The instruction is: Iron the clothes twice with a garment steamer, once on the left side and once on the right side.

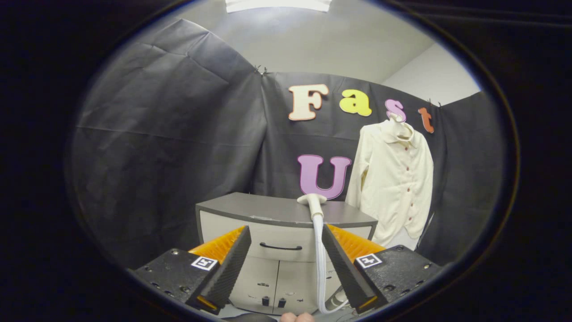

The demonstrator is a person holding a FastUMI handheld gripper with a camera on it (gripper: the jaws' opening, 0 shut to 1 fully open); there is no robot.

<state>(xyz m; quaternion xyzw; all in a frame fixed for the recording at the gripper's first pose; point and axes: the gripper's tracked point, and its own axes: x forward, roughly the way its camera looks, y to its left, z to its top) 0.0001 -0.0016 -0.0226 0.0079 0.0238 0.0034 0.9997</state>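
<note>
Now, gripper (286, 252): hanging low-centre, fingers spread, pinching nothing.
Steamer (313, 202): lying atop the cabinet (268, 214), centre frame; possibly its hose (320, 268) trailing down.
Shirt (395, 179): hanging right of centre.

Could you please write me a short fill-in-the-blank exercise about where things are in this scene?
1. The steamer head lies on top of the ____, beyond the fingers.
2. The gripper is ____, its fingers spread with nothing between them.
3. The steamer's white ____ runs down the front of the cabinet.
4. The cream shirt hangs against the booth wall, on the side of the cabinet nearer the ____ finger.

Missing words: cabinet; open; hose; right
</note>
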